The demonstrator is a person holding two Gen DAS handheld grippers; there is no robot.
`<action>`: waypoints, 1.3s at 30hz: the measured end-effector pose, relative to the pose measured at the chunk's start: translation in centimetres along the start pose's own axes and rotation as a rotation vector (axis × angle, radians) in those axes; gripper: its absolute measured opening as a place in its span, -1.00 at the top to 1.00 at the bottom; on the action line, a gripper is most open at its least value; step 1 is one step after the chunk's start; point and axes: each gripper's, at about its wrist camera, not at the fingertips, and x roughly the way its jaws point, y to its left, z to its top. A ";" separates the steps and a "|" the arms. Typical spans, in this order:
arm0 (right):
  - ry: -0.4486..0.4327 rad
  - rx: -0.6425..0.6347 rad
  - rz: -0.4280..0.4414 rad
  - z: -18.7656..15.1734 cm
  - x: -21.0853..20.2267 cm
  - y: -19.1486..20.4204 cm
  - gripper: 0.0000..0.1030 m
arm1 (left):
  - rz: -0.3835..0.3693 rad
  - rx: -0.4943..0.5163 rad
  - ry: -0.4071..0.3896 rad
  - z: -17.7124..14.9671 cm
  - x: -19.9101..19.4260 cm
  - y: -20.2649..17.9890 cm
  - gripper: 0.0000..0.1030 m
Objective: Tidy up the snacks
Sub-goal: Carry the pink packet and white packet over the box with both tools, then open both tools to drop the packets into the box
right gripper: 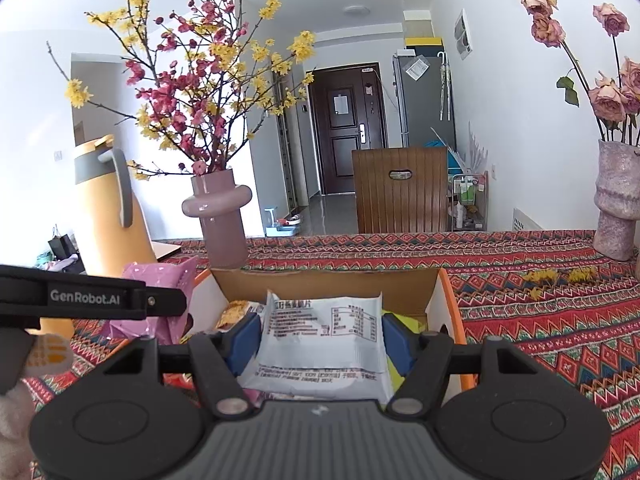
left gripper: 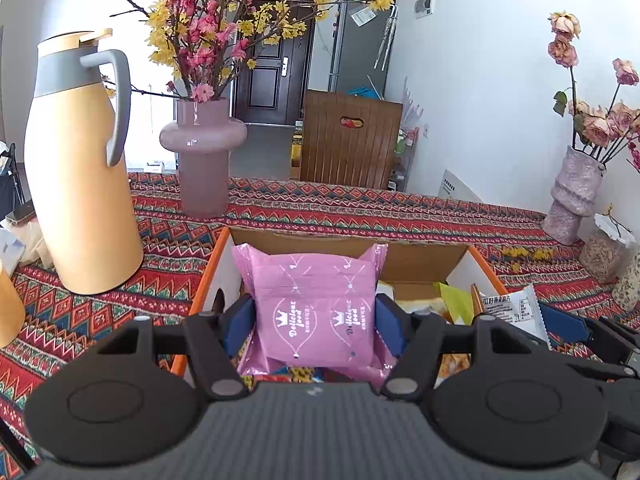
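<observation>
A: What does the left gripper point(left gripper: 315, 312) hold?
B: Its blue pads clamp a pink snack packet point(left gripper: 316, 304) over the cardboard box point(left gripper: 420, 258).
A: And the right gripper point(right gripper: 316, 338)?
B: It pinches a white snack packet point(right gripper: 324, 336) above the same box. Behind stand the pink vase point(left gripper: 204, 152) and yellow thermos jug point(left gripper: 76, 168).

On the pink foil snack packet point(left gripper: 316, 304) I can read "Delicious food" in white letters, printed two times, each under a small crown. On the black side bar of my left gripper point(right gripper: 88, 296) stands "GenRobot.AI" in grey letters. The white plastic snack packet point(right gripper: 320, 332) has Chinese text and a nutrition table, but the print is too small for me to read it.
</observation>
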 end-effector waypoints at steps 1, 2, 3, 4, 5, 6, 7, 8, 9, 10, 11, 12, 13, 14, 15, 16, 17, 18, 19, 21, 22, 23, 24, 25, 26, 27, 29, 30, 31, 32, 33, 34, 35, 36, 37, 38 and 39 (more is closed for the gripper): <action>-0.002 0.004 -0.002 0.2 0.4 -0.1 -0.27 | 0.001 -0.004 -0.003 0.1 0.4 0.2 -0.26; -0.002 0.008 -0.003 0.3 0.9 -0.2 -0.27 | 0.003 -0.008 -0.007 0.2 0.8 0.3 -0.26; -0.001 0.010 -0.003 0.4 1.4 -0.2 -0.27 | 0.007 -0.011 -0.010 0.3 1.2 0.4 -0.26; 0.001 0.009 -0.004 0.4 2.0 -0.2 -0.27 | 0.012 -0.016 -0.013 0.3 1.7 0.6 -0.26; 0.004 0.006 -0.005 0.5 2.5 -0.1 -0.27 | 0.014 -0.023 -0.013 0.3 2.1 0.7 -0.26; 0.004 0.004 -0.006 0.4 2.9 0.0 -0.27 | 0.014 -0.030 -0.014 0.3 2.6 0.9 -0.26; 0.004 0.003 -0.007 0.2 3.2 -0.1 -0.27 | 0.017 -0.035 -0.016 0.3 3.0 1.1 -0.26; 0.003 0.004 -0.006 0.1 3.6 -0.1 -0.27 | 0.023 -0.037 -0.021 0.3 3.5 1.2 -0.26; 0.001 0.004 -0.002 0.0 3.8 -0.1 -0.26 | 0.028 -0.037 -0.028 0.2 3.8 1.3 -0.26; -0.003 -0.001 -0.001 -0.1 4.0 -0.1 -0.27 | 0.032 -0.037 -0.036 0.0 4.1 1.5 -0.26; -0.006 -0.005 -0.002 -0.3 4.3 -0.1 -0.27 | 0.033 -0.036 -0.041 -0.1 4.4 1.6 -0.26; -0.007 -0.005 -0.005 -0.4 4.4 -0.2 -0.27 | 0.034 -0.034 -0.043 -0.4 4.7 1.7 -0.26; -0.010 -0.003 -0.009 -0.5 4.6 -0.3 -0.27 | 0.032 -0.036 -0.044 -0.5 4.9 1.8 -0.26; -0.012 -0.001 -0.012 -0.6 4.7 -0.5 -0.27 | 0.030 -0.039 -0.044 -0.7 5.2 1.9 -0.26; -0.014 0.002 -0.013 -0.8 4.7 -0.8 -0.27 | 0.026 -0.039 -0.043 -0.8 5.4 2.0 -0.26; -0.015 0.007 -0.012 -0.9 4.8 -0.9 -0.27 | 0.023 -0.038 -0.042 -1.0 5.5 2.1 -0.26; -0.016 0.011 -0.010 -1.0 4.8 -1.0 -0.27 | 0.018 -0.036 -0.039 -1.0 5.6 2.1 -0.26; -0.015 0.012 -0.010 -1.1 4.9 -1.1 -0.27 | 0.013 -0.034 -0.038 -1.1 5.7 2.2 -0.26; -0.013 0.013 -0.010 -1.1 5.0 -1.2 -0.27 | 0.007 -0.032 -0.037 -1.2 5.7 2.2 -0.26; -0.009 0.013 -0.008 -1.2 5.2 -1.2 -0.27 | 0.001 -0.030 -0.034 -1.3 5.8 2.3 -0.26; -0.006 0.013 -0.008 -1.3 5.3 -1.2 -0.27 | -0.001 -0.029 -0.033 -1.3 5.7 2.3 -0.27; -0.004 0.013 -0.008 -1.3 5.3 -1.3 -0.29 | 0.000 -0.030 -0.033 -1.4 5.7 2.3 -0.29; -0.002 0.015 -0.010 -1.2 5.5 -1.2 -0.33 | 0.003 -0.032 -0.034 -1.4 5.6 2.4 -0.30; -0.001 0.017 -0.014 -1.2 5.5 -1.2 -0.39 | 0.004 -0.034 -0.036 -1.4 5.6 2.3 -0.34; -0.001 0.020 -0.018 -1.3 5.5 -1.3 -0.43 | 0.010 -0.037 -0.040 -1.5 5.5 2.3 -0.44; -0.002 0.025 -0.020 -1.3 5.5 -1.4 -0.45 | 0.018 -0.039 -0.045 -1.5 5.4 2.4 -0.53; -0.003 0.038 -0.028 -1.3 5.5 -1.6 -0.64 | 0.032 -0.043 -0.066 -1.5 5.1 2.5 -0.71; -0.006 0.045 -0.033 -1.3 5.4 -1.8 -0.81 | 0.032 -0.046 -0.071 -1.5 5.0 2.5 -0.75; -0.009 0.053 -0.036 -1.3 5.4 -1.9 -0.87 | 0.034 -0.050 -0.074 -1.5 4.9 2.6 -0.91; -0.011 0.061 -0.035 -1.3 5.3 -2.1 -0.94 | 0.040 -0.055 -0.080 -1.5 4.9 2.6 -1.00; -0.014 0.067 -0.035 -1.3 5.3 -2.2 -0.99 | 0.046 -0.057 -0.086 -1.5 4.8 2.6 -1.00; -0.017 0.073 -0.035 -1.3 5.3 -2.3 -1.00 | 0.044 -0.057 -0.087 -1.4 4.8 2.7 -1.00; -0.018 0.078 -0.036 -1.4 5.2 -2.5 -1.00 | 0.041 -0.060 -0.089 -1.4 4.7 2.7 -1.00; -0.017 0.082 -0.037 -1.4 5.3 -2.6 -1.00 | 0.041 -0.061 -0.089 -1.4 4.7 2.8 -1.00; -0.016 0.085 -0.038 -1.4 5.4 -2.6 -1.00 | 0.042 -0.062 -0.088 -1.4 4.7 2.8 -1.00; -0.014 0.088 -0.038 -1.4 5.4 -2.7 -1.00 | 0.042 -0.063 -0.086 -1.4 4.7 2.8 -1.00; -0.012 0.090 -0.040 -1.4 5.5 -2.7 -1.00 | 0.041 -0.064 -0.085 -1.4 4.7 2.8 -1.00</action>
